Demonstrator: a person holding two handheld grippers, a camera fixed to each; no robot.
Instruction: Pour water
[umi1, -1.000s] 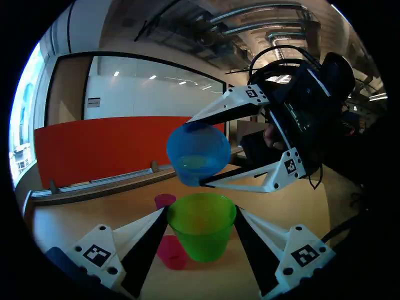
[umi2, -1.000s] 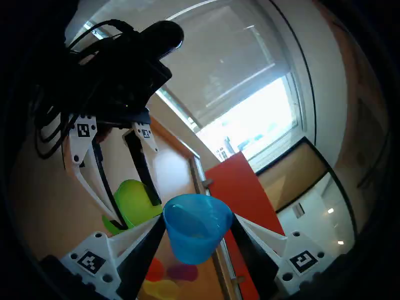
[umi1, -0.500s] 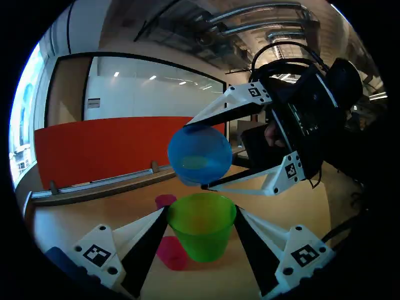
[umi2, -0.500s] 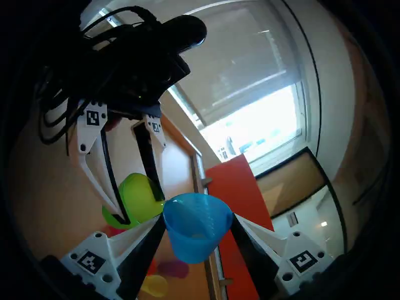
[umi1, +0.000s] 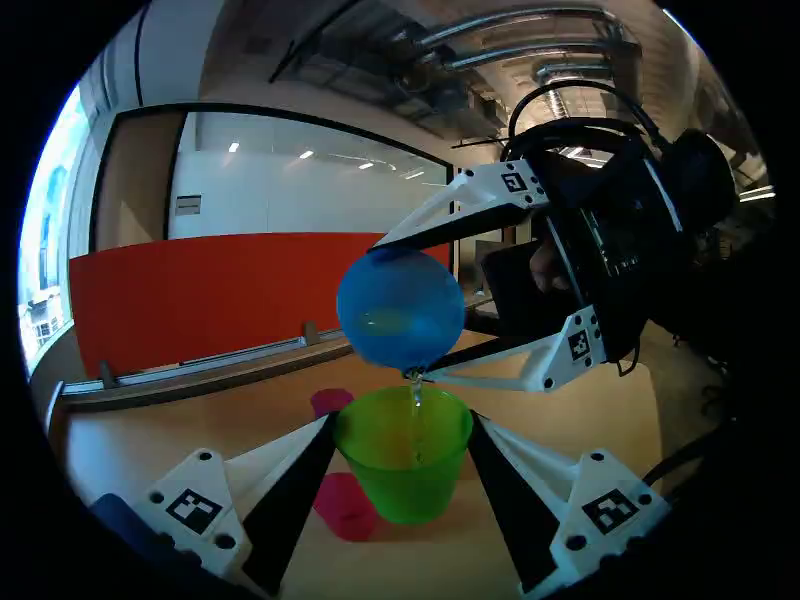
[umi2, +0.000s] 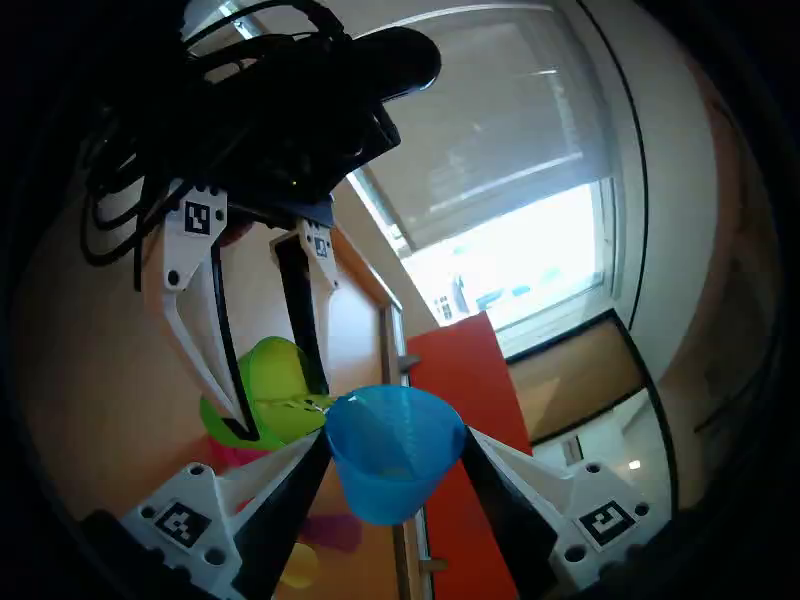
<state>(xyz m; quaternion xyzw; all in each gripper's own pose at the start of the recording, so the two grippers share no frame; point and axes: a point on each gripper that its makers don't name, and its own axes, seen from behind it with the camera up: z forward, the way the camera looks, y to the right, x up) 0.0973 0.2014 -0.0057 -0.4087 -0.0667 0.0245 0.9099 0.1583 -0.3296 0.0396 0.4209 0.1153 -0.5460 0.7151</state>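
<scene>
Pouring is under way. The right gripper (umi2: 395, 438), jaws clamped on the tipped blue cup (umi1: 400, 310), sends a thin water stream (umi1: 416, 395) into the green cup (umi1: 405, 470) just below. The left gripper (umi1: 401, 428) jaws clamp that cup over the tabletop (umi1: 560, 410). Some water seems left to pour. The green cup's fill level is hard to make out, and it partly hides a pink cup (umi1: 345, 503).

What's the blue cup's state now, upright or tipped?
Tipped: the blue cup lies on its side in the right gripper, a thin stream running off its rim into the green cup.
</scene>
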